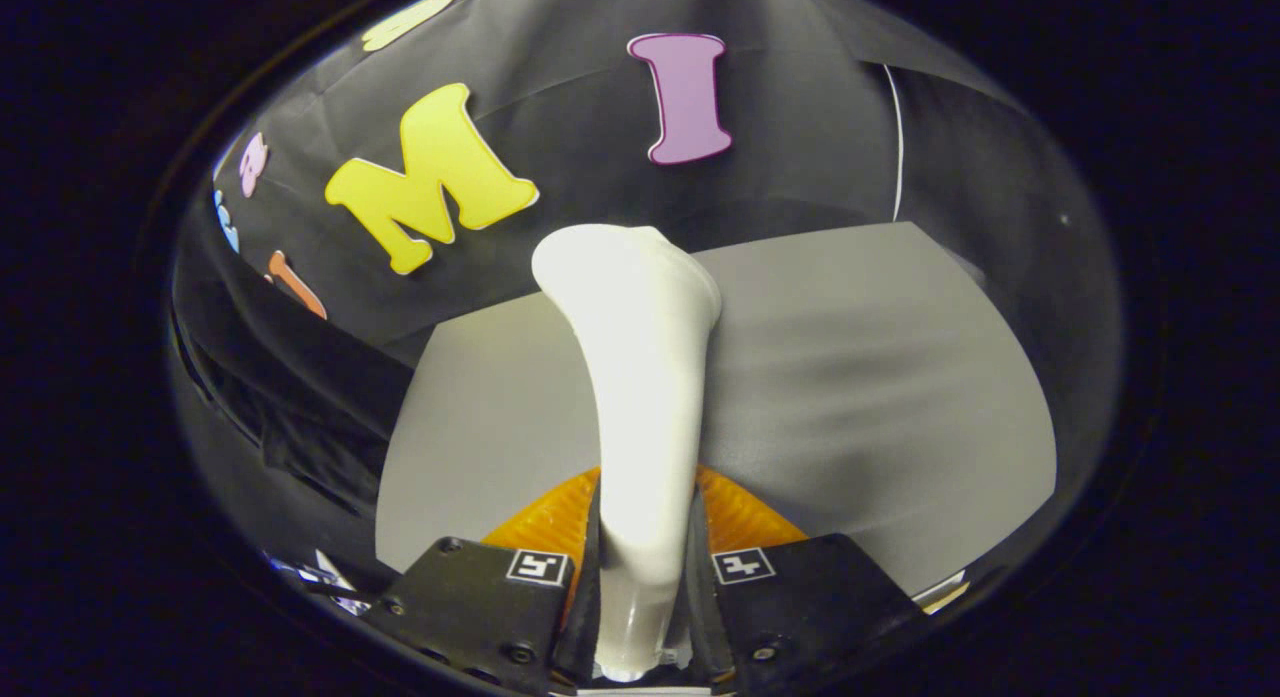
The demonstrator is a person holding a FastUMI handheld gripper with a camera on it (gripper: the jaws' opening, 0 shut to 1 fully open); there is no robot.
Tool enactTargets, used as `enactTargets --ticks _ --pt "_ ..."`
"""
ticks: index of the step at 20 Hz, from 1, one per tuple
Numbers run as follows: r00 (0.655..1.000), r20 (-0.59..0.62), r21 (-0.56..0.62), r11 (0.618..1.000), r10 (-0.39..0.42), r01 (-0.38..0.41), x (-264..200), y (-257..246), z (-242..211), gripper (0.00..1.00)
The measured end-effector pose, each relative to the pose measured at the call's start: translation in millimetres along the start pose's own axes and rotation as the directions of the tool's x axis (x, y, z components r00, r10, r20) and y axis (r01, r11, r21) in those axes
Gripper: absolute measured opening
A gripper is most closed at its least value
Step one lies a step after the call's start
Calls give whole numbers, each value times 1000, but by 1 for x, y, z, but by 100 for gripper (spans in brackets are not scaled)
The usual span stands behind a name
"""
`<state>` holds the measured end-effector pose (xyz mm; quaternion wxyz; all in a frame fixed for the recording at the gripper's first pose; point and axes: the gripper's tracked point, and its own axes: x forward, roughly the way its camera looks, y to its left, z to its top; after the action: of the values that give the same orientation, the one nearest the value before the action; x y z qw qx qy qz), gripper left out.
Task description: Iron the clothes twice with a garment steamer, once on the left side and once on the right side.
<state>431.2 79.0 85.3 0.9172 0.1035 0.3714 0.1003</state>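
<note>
A white garment steamer [640,377] stands up between my two fingers, its slim handle clamped by both pads and its wider head reaching away from me. My gripper [642,537] is shut on that handle. Beyond the steamer lies a grey garment [860,377], spread flat and smooth, running to both sides of the steamer head. The head sits over the garment's far middle part; I cannot tell whether it touches the cloth.
Black cloth of the booth wall [780,147] rises behind the garment. Dark folded fabric [300,417] hangs beside the garment's left edge. A thin white cord [897,137] runs down the wall at the right.
</note>
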Motion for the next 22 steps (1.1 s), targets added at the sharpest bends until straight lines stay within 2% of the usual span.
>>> enactTargets --ticks 4,9,16,19,22 --pt "998 -48 33 999 42 -40 -5 4 -1 36" --pt "996 -36 -10 997 79 -79 -18 17 6 35" --pt "981 153 -114 989 116 -99 -70 50 0 34" --pt "953 276 -145 985 126 -89 -114 77 0 34" --pt "900 421 -177 983 113 -41 -172 112 -4 34"
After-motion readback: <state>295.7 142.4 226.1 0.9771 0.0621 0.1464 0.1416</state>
